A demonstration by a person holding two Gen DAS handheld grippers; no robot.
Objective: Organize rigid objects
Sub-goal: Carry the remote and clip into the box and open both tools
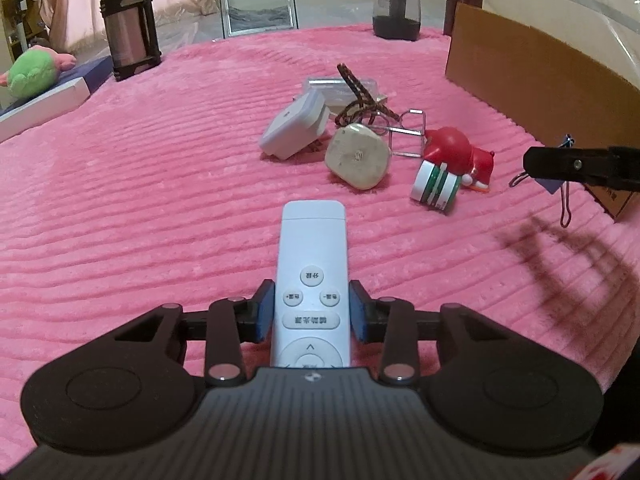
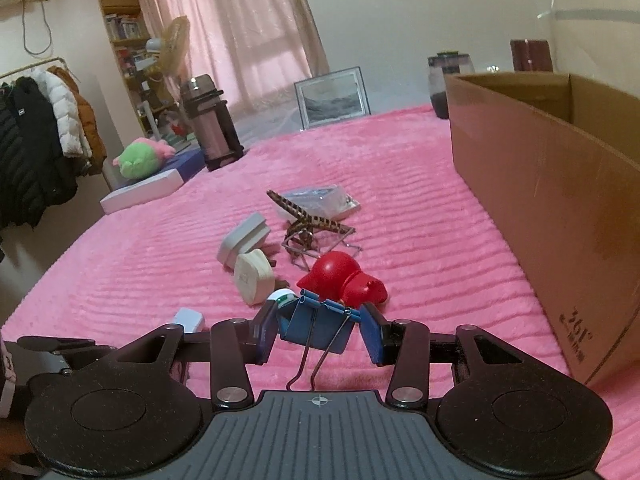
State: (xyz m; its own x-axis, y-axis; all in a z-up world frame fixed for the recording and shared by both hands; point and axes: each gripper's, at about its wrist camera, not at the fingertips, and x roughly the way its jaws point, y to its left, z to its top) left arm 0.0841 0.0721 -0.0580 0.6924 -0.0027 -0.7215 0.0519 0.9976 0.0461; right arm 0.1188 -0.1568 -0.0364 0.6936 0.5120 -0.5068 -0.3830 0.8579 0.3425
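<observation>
My left gripper [image 1: 312, 312] is shut on a white remote control [image 1: 311, 276], held above the pink blanket. My right gripper [image 2: 318, 330] is shut on a blue binder clip [image 2: 316, 326], its wire handles hanging down; it shows in the left wrist view [image 1: 560, 188] too, at the far right. Ahead lies a pile: a white charger [image 1: 292, 126], a cream rounded case [image 1: 357, 156], a red toy figure [image 1: 460, 152], a green-and-white striped roll [image 1: 434, 186], a braided cord [image 1: 360, 98], a wire frame [image 1: 404, 132] and a clear plastic packet [image 1: 344, 88].
An open cardboard box [image 2: 560, 184] stands on the right of the blanket. At the back are a steel flask [image 1: 128, 24], a framed picture [image 1: 260, 10] and a dark jar [image 1: 397, 10]. A green plush toy [image 1: 34, 72] lies on a white box far left.
</observation>
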